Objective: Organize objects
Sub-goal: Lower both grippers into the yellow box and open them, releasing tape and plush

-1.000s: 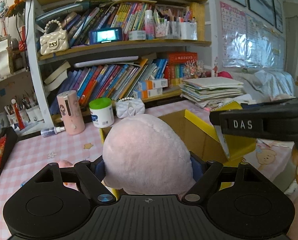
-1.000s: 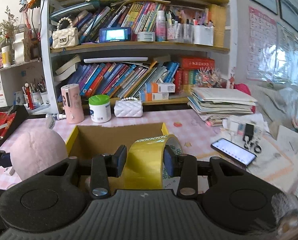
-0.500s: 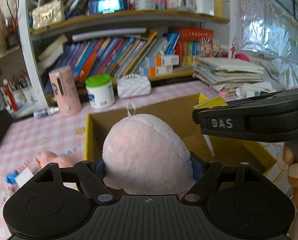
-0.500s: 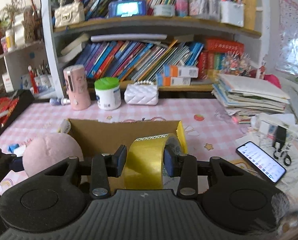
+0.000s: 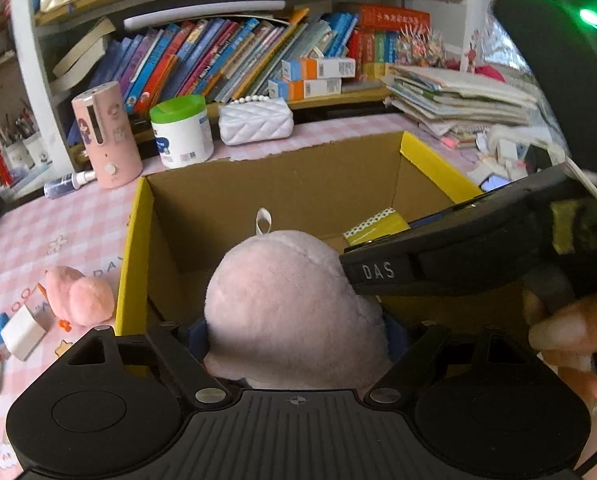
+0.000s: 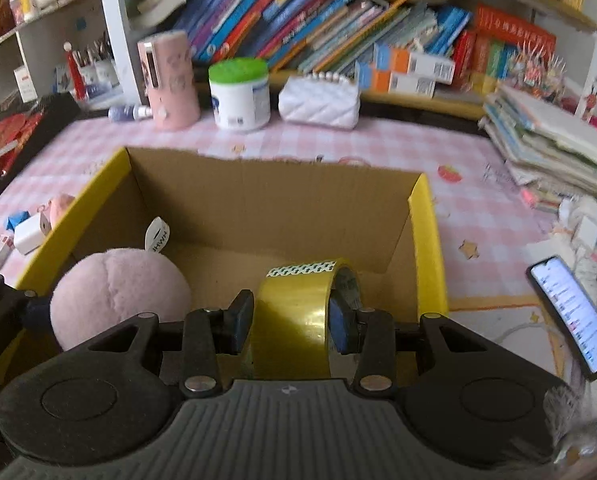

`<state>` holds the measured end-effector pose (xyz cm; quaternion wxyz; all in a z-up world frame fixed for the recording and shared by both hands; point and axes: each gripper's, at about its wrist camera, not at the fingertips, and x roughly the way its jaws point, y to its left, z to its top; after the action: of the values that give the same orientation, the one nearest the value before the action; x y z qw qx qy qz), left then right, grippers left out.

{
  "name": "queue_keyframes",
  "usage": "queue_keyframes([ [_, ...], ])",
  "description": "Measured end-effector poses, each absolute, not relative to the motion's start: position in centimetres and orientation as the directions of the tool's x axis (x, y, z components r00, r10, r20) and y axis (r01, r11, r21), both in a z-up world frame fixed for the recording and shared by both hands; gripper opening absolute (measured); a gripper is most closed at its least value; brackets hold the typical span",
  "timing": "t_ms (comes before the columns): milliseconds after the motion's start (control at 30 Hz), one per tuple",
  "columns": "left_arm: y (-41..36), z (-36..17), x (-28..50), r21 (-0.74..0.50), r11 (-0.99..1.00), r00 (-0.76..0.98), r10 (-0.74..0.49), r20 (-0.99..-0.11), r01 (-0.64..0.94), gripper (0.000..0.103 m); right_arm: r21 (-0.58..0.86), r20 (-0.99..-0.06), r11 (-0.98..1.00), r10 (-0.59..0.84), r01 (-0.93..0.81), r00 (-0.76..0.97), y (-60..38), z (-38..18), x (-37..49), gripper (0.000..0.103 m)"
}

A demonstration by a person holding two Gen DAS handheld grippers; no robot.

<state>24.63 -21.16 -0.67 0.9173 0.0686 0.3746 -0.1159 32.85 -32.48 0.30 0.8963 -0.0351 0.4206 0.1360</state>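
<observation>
An open cardboard box with yellow edges (image 5: 134, 248) (image 6: 426, 240) stands on the pink checked table. My left gripper (image 5: 296, 332) is shut on a pink plush ball (image 5: 290, 300) and holds it over the box's near left part; the ball also shows in the right wrist view (image 6: 114, 296). My right gripper (image 6: 292, 320) is shut on a yellow tape roll (image 6: 294, 312), held inside the box's near side. The roll's top edge shows in the left wrist view (image 5: 374, 222) behind the right gripper's body (image 5: 478, 240).
A small pink plush (image 5: 78, 294), a white block (image 5: 20, 330) and blue bits lie left of the box. A pink cylinder (image 6: 170, 80), a green-lidded jar (image 6: 240, 94) and a white purse (image 6: 318, 98) stand behind it. A phone (image 6: 570, 312) and stacked books (image 6: 554, 148) are to the right.
Both grippers have moved forward and down over the box with their loads. The plush ball and the tape roll now hang inside the box's opening.
</observation>
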Motion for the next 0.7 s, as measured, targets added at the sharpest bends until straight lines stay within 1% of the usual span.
queue_keyframes([
  [67, -21.4, -0.8, 24.7, 0.054, 0.959, 0.690, -0.162, -0.705, 0.279, 0.087, 0.073, -0.770, 0.961, 0.225, -0.268, 0.597, -32.7, 0.1, 33.1, 0.037],
  [333, -21.6, -0.8, 25.0, 0.062, 0.957, 0.690, -0.160, -0.705, 0.285, 0.087, 0.061, -0.792, 0.953, 0.226, -0.295, 0.567, -31.9, -0.1, 33.8, 0.038],
  [400, -21.6, -0.7, 24.9, 0.057, 0.956, 0.693, -0.168, -0.701, 0.289, 0.088, 0.054, -0.787, 0.953, 0.225, -0.300, 0.575, -31.9, -0.1, 33.6, 0.050],
  [467, -21.6, -0.6, 24.7, 0.058, 0.955, 0.697, -0.169, -0.697, 0.290, 0.088, 0.060, -0.769, 0.953, 0.233, -0.296, 0.595, -32.1, 0.2, 33.3, 0.054],
  [567, -21.6, -0.2, 24.3, 0.064, 0.956, 0.709, -0.166, -0.685, 0.286, 0.088, 0.077, -0.750, 0.955, 0.244, -0.285, 0.614, -32.3, 0.9, 32.8, 0.056],
  [633, -21.4, 0.2, 23.9, 0.064, 0.957, 0.722, -0.168, -0.671, 0.282, 0.089, 0.070, -0.732, 0.958, 0.239, -0.279, 0.638, -32.4, 1.5, 32.3, 0.060],
  [700, -21.3, 0.7, 23.4, 0.065, 0.959, 0.737, -0.167, -0.655, 0.276, 0.094, 0.059, -0.708, 0.961, 0.232, -0.271, 0.667, -32.5, 2.1, 31.5, 0.063],
])
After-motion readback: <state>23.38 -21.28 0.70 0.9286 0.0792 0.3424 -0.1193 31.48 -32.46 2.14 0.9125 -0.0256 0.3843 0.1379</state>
